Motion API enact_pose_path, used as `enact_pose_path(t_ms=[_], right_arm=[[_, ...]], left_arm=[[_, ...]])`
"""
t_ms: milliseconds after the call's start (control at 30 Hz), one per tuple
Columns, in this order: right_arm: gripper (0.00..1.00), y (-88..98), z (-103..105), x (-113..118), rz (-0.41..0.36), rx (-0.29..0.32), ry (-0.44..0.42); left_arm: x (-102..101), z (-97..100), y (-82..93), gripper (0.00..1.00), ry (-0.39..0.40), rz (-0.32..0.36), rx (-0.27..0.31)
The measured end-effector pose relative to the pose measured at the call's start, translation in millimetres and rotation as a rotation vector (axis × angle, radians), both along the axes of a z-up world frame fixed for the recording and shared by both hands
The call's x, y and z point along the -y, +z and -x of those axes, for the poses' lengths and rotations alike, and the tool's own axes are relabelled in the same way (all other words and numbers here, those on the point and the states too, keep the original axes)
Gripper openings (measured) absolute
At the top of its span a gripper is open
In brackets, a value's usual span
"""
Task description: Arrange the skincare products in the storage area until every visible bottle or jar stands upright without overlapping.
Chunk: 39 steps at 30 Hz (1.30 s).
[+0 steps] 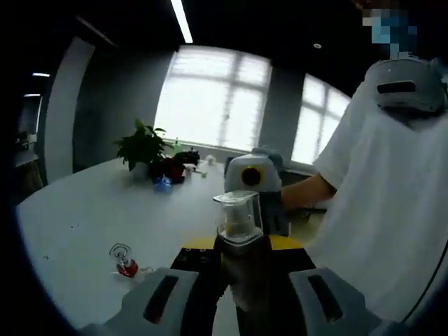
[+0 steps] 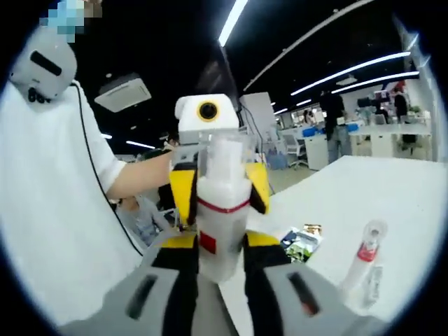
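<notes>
The left gripper (image 1: 238, 294) pinches a dark bottle with a clear cap (image 1: 239, 234), upright, lifted above the white table (image 1: 84, 217); a small red-based bottle (image 1: 124, 260) stands near the table's closer edge. The right gripper (image 2: 220, 287) pinches a white bottle (image 2: 222, 210), upright, while a red-banded tube (image 2: 365, 255) stands at its right.

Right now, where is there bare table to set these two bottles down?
The left gripper holds a dark bottle. Open white table lies between the small red-based bottle and the potted plant; around the plant it is cluttered. The right gripper holds a white bottle. Bare tabletop stretches beyond the packet and the red-banded tube.
</notes>
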State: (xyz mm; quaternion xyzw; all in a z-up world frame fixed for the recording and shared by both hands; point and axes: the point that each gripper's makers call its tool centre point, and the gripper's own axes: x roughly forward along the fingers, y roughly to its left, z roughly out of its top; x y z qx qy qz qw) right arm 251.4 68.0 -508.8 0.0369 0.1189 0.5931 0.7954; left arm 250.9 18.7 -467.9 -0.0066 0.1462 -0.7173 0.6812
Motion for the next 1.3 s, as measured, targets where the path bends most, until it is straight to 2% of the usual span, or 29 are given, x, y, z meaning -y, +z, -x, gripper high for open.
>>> enact_pose_path(t_ms=[67,167,333,467,500,567,633,733,933,1000,1200,1300], right_arm=[[0.23,-2.9,-3,1,0.028,0.015,-0.035],[0.23,-8.4,-16,7,0.085,0.047,-0.131],[0.23,-19.5,-39,23,0.214,0.075,-0.352],[0.24,-21.9,-43,27,0.269,0.092,-0.443],[0.24,-23.7,-43,29,0.284,0.095,-0.461],[0.24,-28.2,-45,33,0.334,0.141,-0.488],[0.24,-34.1,-44,33,0.338,0.126,-0.501],[0.24,-45.8,-44,37,0.374,0.110,-0.510],[0.24,-62.4,-49,46,0.399,0.069,-0.536],[0.23,-70.9,-51,48,0.422,0.058,-0.539],[0.23,-92.8,-58,51,0.451,0.035,-0.565],[0.23,-102.4,-63,53,0.453,0.020,-0.574]], left_arm=[[1,-2.5,-3.5,0.21,0.030,-0.021,-0.001],[2,-12.6,-9.0,0.20,0.123,-0.048,0.030],[3,-31.0,-17.3,0.17,0.307,-0.100,0.118],[6,-34.6,-20.5,0.18,0.402,-0.117,0.146],[8,-32.6,-21.6,0.18,0.400,-0.119,0.147],[10,-32.7,-26.2,0.18,0.418,-0.134,0.151],[12,-31.9,-31.6,0.18,0.414,-0.148,0.181],[13,-32.7,-43.7,0.18,0.398,-0.193,0.167],[19,-36.9,-60.4,0.18,0.405,-0.179,0.158],[20,-40.9,-68.7,0.18,0.419,-0.180,0.136],[22,-49.7,-89.7,0.18,0.416,-0.199,0.137],[22,-55.6,-99.5,0.18,0.420,-0.211,0.113]])
